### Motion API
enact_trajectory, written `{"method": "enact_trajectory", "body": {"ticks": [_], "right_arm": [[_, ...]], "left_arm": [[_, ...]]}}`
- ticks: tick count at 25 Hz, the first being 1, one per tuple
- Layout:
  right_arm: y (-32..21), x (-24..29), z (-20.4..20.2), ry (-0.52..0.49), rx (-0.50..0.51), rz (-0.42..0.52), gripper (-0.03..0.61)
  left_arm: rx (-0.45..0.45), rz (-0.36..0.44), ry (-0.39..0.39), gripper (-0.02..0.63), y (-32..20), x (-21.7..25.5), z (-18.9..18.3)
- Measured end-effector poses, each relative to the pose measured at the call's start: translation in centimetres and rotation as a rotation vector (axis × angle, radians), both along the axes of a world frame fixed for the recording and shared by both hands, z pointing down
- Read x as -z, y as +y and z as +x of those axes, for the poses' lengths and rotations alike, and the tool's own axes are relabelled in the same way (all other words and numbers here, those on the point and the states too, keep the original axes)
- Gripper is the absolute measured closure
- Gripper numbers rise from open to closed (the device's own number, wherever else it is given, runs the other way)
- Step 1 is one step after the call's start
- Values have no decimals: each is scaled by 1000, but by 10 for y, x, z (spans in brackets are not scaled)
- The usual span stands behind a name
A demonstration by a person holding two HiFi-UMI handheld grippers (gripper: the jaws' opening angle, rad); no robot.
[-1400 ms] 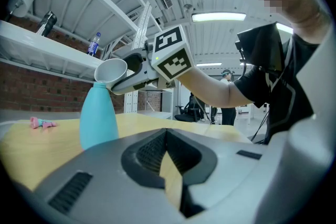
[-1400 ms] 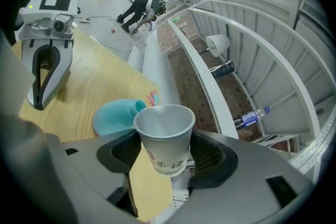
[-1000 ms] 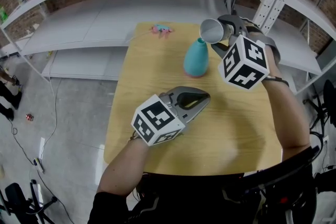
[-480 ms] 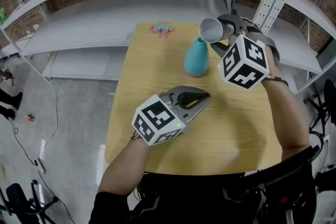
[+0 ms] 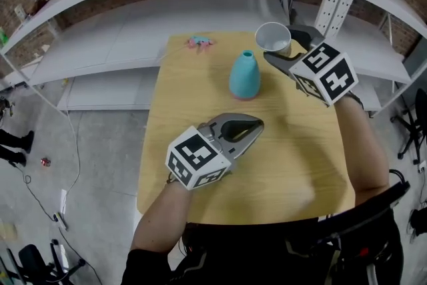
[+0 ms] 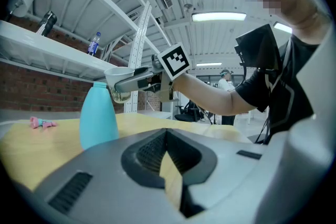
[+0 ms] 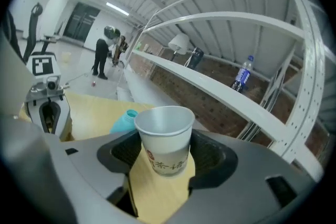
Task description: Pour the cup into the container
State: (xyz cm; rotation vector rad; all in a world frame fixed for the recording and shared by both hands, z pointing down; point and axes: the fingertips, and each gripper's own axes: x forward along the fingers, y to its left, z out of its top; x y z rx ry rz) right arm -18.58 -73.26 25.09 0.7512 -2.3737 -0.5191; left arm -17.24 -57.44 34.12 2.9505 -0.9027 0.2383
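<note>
1. Cup [image 7: 164, 139]: standing upright in the right gripper [image 5: 280, 50], whose wide-set jaws are pressing on its sides; hovering just beside the container's mouth, probably for tipping.
2. Container [image 5: 244, 75]: standing on the table [image 5: 300, 157].
3. Left gripper [image 5: 257, 125]: jaws meeting, gripping nothing, lying near, apparently keeping clear.
</note>
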Motion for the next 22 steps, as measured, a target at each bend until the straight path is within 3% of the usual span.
{"method": "enact_trajectory", "body": {"ticks": [4,14,22], "right_arm": [[-5,-1,18,-136,-19,-97,284],[-17,-23,76,-342,-110,-251,284],[-26,-54,117,-510,-186,-323,284]], "left_arm": [[-2,-1,-3,615,0,-1,0],[-19,-5,-9,615,1,-1,-1],[-15,-11,-12,615,1,0,0]]}}
